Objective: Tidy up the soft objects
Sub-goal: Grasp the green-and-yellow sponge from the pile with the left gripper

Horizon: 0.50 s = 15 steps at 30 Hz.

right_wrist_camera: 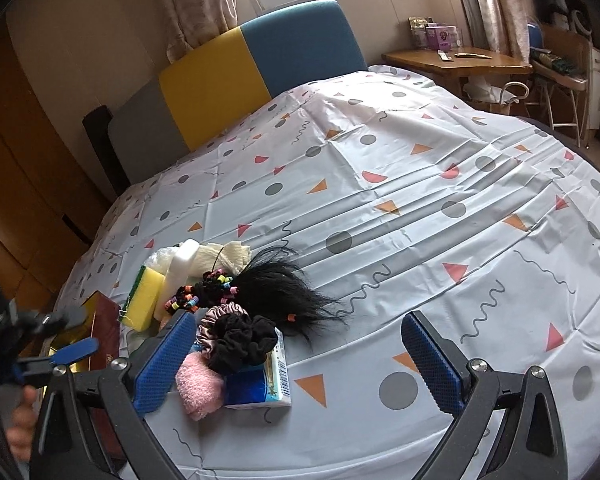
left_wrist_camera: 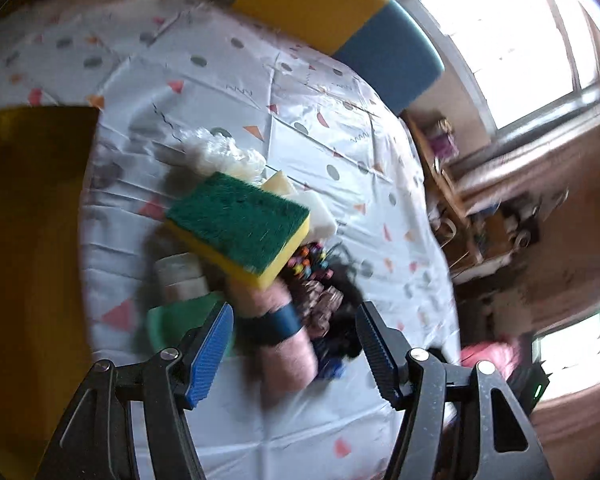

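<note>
Both grippers, left [left_wrist_camera: 296, 350] and right [right_wrist_camera: 298, 364], hang spread and empty; the yellow foam sponge with green scouring face [right_wrist_camera: 144, 298] lies at ten o'clock of the right one (beside black scrunchies [right_wrist_camera: 242, 340]).

The rectangular foam sponge [left_wrist_camera: 240, 226] is yellow with a green scouring face. The white bedsheet [right_wrist_camera: 400, 208] carries grey circles and pink and orange triangles.

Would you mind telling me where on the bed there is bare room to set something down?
The patterned sheet is bare from the black hair piece rightward and up to the yellow-and-blue headboard. It is crowded at the near left: sponge, scrunchies, pink cloth and tissue pack lie bunched together.
</note>
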Available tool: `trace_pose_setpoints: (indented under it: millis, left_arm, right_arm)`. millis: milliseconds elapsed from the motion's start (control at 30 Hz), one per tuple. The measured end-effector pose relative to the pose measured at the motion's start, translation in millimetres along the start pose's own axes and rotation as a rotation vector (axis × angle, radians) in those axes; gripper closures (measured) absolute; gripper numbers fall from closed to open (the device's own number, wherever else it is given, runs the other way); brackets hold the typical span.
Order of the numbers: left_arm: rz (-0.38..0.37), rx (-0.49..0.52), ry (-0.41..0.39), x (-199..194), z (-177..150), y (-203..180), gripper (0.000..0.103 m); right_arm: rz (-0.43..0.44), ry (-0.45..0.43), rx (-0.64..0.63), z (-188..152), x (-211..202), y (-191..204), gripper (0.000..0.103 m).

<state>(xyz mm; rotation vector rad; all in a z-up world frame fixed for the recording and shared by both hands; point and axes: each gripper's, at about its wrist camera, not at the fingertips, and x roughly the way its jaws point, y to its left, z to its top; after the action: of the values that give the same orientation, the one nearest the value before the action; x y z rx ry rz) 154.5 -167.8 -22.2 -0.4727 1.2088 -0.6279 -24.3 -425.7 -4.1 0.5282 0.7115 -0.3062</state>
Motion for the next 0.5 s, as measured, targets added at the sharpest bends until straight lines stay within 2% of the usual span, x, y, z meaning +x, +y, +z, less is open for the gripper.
trace_pose_setpoints:
  millis: [133,200,300,367,433,500]
  left_arm:
    - [-0.053,-0.130,0.017,21.7,8.4,13.8,0.039]
    - [-0.081,-0.226,0.027,32.1,11.9,24.6,0.037]
    - [-0.124,-0.336,0.022,42.3,13.0,37.3,0.030]
    - [-0.155,-0.374,0.012,48.0,14.1,42.3,0.029]
    - [-0.173,-0.406,-0.010,51.5,16.5,46.0,0.030]
    - [-0.175,-0.416,-0.027,54.3,19.2,48.8,0.040]
  right_arm:
    - [0.010,0.009,0.012,1.4,2.3,-1.4,0.000]
    - [0.016,0.011,0.012,1.5,2.7,-1.3,0.000]
    - [0.025,0.017,0.010,1.7,4.3,-0.5,0.000]
    - [0.029,0.021,0.010,1.6,5.2,-0.3,0.000]
    - [0.032,0.026,0.008,1.4,6.1,0.3,0.000]
    - [0.032,0.030,0.004,1.1,6.9,0.9,0.000]
